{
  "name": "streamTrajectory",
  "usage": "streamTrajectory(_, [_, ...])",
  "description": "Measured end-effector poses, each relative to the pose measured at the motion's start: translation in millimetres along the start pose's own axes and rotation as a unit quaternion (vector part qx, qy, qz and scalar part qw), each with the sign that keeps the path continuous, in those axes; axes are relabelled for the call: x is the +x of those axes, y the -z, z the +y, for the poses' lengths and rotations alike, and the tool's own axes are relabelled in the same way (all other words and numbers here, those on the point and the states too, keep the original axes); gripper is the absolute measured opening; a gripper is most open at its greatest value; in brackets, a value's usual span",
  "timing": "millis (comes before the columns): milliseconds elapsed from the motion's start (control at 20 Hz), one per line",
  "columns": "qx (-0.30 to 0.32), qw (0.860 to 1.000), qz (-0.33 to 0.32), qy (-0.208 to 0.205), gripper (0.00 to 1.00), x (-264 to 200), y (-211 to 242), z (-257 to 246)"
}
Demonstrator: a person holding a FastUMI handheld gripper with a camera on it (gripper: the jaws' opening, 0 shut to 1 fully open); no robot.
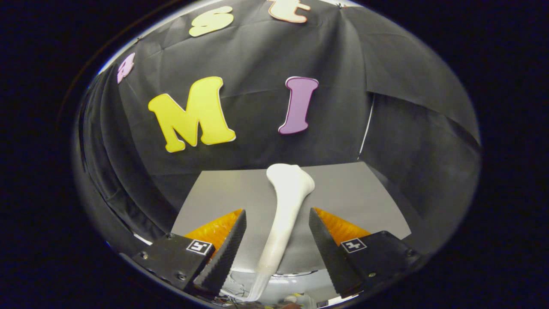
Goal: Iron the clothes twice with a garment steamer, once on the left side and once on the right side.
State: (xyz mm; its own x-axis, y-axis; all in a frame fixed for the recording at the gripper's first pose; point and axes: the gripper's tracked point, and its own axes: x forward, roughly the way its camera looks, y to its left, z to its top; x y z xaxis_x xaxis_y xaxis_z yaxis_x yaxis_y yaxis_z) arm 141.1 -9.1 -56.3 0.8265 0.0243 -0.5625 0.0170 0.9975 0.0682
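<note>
Black creased cloth (266, 128) walls the far side and both flanks. A grey tabletop (214, 193) lies near, evenly lit.

The garment steamer (286, 201) looks like smooth, faintly glossy white plastic, standing untouched between the parted fingers of the gripper (278, 240), whose ridged matt black pads (226, 253) back onto translucent orange plastic, above a matt grey tabletop (364, 193) and wrinkled black cloth wall (407, 107).
</note>
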Motion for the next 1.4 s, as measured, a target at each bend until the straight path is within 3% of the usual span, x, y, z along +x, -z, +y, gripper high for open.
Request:
streamTrajectory(450, [0.01,0.996,0.09,0.017,0.92,36,19,-1])
streamTrajectory(600, [0.038,0.99,0.135,0.01,0.81,54,36,2])
streamTrajectory(800, [0.053,0.985,0.161,0.022,0.75,65,49,-4])
streamTrajectory(950, [0.062,0.983,0.171,0.033,0.68,67,63,-6])
streamTrajectory(1100, [0.053,0.982,0.172,0.051,0.54,65,66,-7])
streamTrajectory(1400, [0.072,0.983,0.16,0.059,0.42,65,67,-7])
